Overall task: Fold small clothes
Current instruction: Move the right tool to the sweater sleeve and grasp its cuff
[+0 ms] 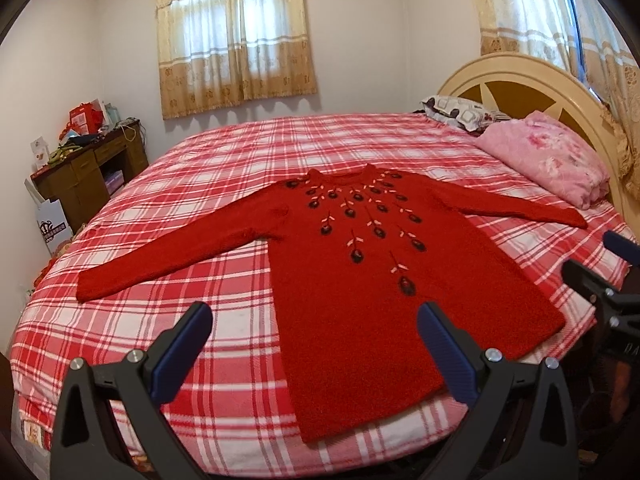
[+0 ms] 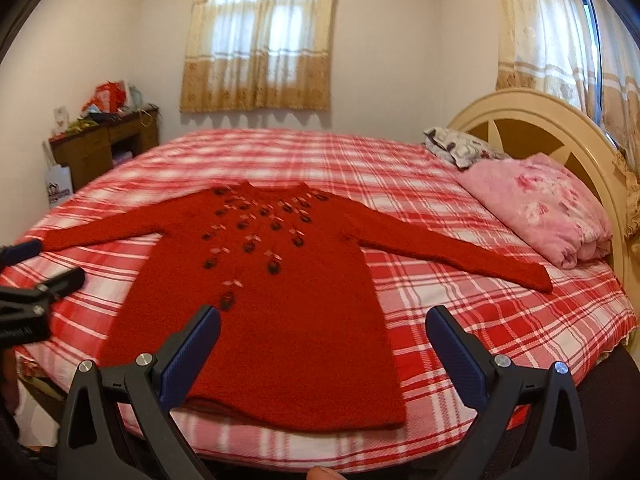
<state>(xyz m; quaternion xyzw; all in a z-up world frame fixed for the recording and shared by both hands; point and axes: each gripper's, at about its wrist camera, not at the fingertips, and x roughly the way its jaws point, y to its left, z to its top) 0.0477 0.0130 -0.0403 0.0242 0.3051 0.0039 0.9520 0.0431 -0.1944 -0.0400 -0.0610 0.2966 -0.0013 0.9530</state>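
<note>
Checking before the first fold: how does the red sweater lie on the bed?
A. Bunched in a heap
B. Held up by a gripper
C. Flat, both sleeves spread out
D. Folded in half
C: the red sweater lies flat on the bed, sleeves out to either side.

Home bedroom: big bed [image 1: 240, 168] with red-and-white plaid sheet, cream arched headboard [image 1: 516, 84], pink floral folded quilt [image 1: 552, 160] and a patterned pillow [image 1: 456, 112] at its head. Curtained window [image 1: 236, 36] on the white far wall (beige patterned curtains). Cluttered brown wooden desk [image 1: 92, 168] in the left corner.
</note>
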